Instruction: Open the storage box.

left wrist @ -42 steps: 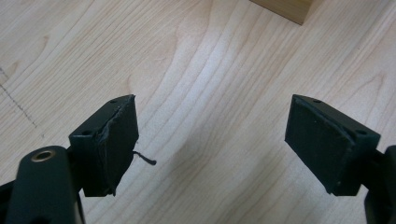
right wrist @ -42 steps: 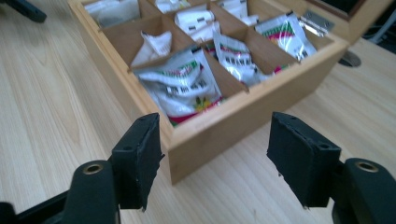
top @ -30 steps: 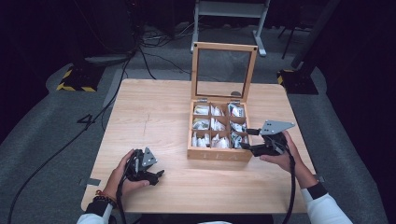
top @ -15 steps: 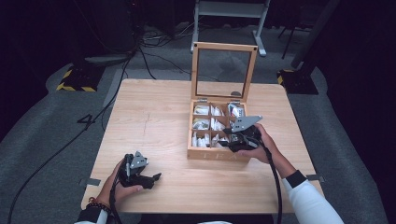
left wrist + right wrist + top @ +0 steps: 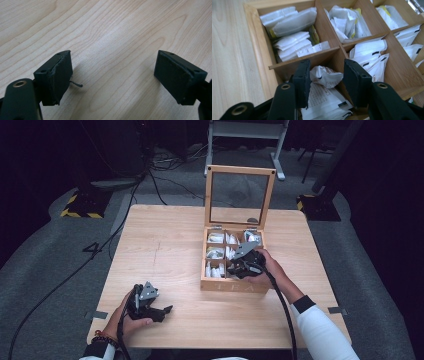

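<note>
High view: right tongs (image 5: 239, 265) are down in the box (image 5: 232, 285), left tongs (image 5: 162, 310) idle on the surface (image 5: 165, 250).

Left gripper view: they're released, empty.

Right gripper view: jaws have been closing around a crumpled packet (image 5: 325, 75), not yet pinching; they could snag the divider (image 5: 304, 58) or grab two.

Setting: a recording studio or lab space, sitting in near darkness outside the lit work area. Evidence: 1 plain wooden table (image 5: 165, 250) standing on grey carpet (image 5: 50, 265); black cables (image 5: 65, 280) trailing across the floor; yellow-and-black hazard tape (image 5: 80, 213) marking a stand base on the left; a metal stand (image 5: 247, 132) rising behind the table; tape strips (image 5: 96, 315) lying at the table's edges.
</note>
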The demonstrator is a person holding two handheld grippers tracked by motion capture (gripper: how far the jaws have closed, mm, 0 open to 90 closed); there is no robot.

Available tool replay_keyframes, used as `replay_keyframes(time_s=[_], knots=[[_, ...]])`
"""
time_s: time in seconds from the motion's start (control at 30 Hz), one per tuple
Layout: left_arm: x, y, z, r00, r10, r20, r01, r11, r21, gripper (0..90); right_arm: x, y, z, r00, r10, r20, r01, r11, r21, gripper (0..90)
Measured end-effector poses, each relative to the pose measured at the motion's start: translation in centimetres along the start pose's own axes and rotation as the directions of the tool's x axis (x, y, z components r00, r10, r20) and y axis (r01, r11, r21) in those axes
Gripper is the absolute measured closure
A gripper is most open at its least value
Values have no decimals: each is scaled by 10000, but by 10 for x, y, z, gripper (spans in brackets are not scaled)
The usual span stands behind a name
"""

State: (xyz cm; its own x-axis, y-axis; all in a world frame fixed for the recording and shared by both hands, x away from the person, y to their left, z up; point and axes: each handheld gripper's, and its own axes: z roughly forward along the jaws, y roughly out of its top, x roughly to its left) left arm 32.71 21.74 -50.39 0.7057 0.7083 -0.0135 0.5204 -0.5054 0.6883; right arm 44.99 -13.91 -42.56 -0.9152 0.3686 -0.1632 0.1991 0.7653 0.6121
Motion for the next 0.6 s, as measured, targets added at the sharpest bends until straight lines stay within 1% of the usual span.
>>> replay_keyframes(time_s=[0.03,0.07,0.1,0.13,0.2,0.3,0.33,0.37,0.4,0.43,0.47,0.5,0.53,0.6], knots=[[0,0,0,10000,0,0,0,10000,0,156,0,0,0,10000,0,0,0,10000,0,581],[0,0,0,10000,-20,16,20,10000,-22,155,0,0,4,9999,16,-118,-13,9995,313,600],[0,0,0,10000,-20,16,20,10000,-22,155,0,0,4,9999,16,-118,-13,9995,313,600],[0,0,0,10000,27,5,-27,10000,-35,155,0,-1,7,10000,-6,-76,10,9986,521,637],[0,0,1,10000,-3,50,3,10000,-33,154,-2,-1,8,9999,97,-49,-94,9986,512,673],[0,0,1,10000,-3,46,4,10000,-32,154,-3,0,8,9999,120,-77,-116,9983,566,681],[0,0,1,10000,4,43,-4,10000,-29,154,-2,0,8,10000,23,-3,-22,9982,607,684],[0,0,1,10000,4,43,-4,10000,-29,154,-2,0,8,10000,23,-3,-22,9982,607,684],[0,0,1,10000,77,-5,-77,10000,-24,153,0,1,8,9995,-254,191,239,9969,746,704],[0,0,1,10000,77,-5,-77,10000,-24,152,0,1,8,9995,-254,191,239,9969,746,704],[0,1,1,10000,60,24,-60,10000,0,152,1,2,7,9988,-412,254,391,9962,774,690],[0,1,1,10000,60,24,-60,10000,0,152,1,2,7,9988,-412,254,391,9962,774,690],[0,0,1,10000,19,53,-19,10000,-6,152,1,3,4,9992,-335,211,324,9983,479,644],[1,1,1,10000,93,26,-93,10000,5,152,1,3,4,9993,-322,162,316,9988,376,634]])
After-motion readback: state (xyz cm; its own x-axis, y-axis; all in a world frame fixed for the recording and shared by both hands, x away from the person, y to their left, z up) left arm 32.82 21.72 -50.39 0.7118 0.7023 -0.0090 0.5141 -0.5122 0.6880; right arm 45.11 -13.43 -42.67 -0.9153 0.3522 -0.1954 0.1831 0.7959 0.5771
